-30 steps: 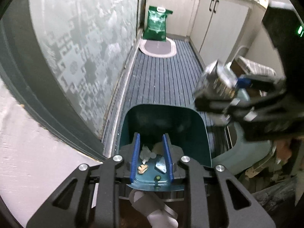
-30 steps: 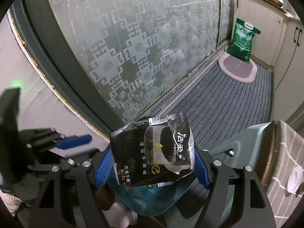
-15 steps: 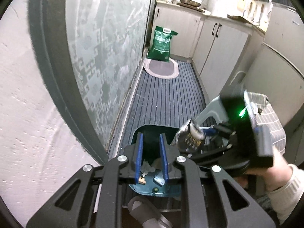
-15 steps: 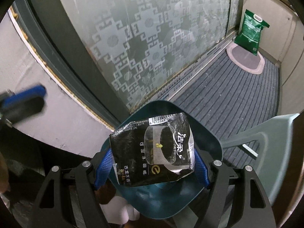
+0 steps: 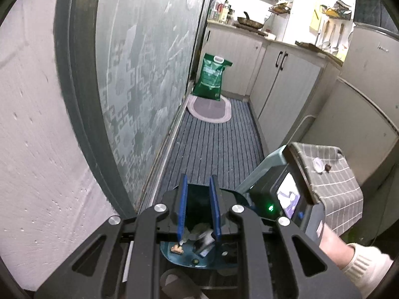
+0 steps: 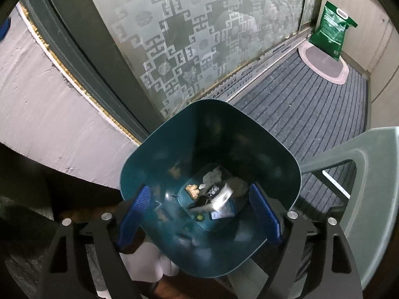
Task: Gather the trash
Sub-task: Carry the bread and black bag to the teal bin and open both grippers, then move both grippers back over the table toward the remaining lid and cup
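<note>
A dark teal trash bin (image 6: 139, 159) stands on the floor below both grippers. The black tissue packet (image 6: 214, 196) lies at its bottom among crumpled paper (image 6: 212, 175) and a small brown scrap (image 6: 192, 189). My right gripper (image 6: 199, 214) is open and empty, its blue fingers spread wide over the bin's mouth. My left gripper (image 5: 198, 209) is open and empty, its fingers a narrow gap apart above the bin (image 5: 184, 258). The packet also shows in the left wrist view (image 5: 203, 243). The right gripper's body (image 5: 286, 199) sits to the right there.
A frosted patterned glass door (image 6: 199, 37) runs along the left. A striped grey mat (image 5: 214, 144) covers the floor. A green bag (image 5: 212, 77) stands at the far end by an oval rug (image 5: 209, 107). A grey plastic chair (image 6: 361, 174) with a checked cloth (image 5: 331, 174) is right.
My right gripper opened and the tissue packet dropped into the bin. The left gripper rose and drew back from the bin.
</note>
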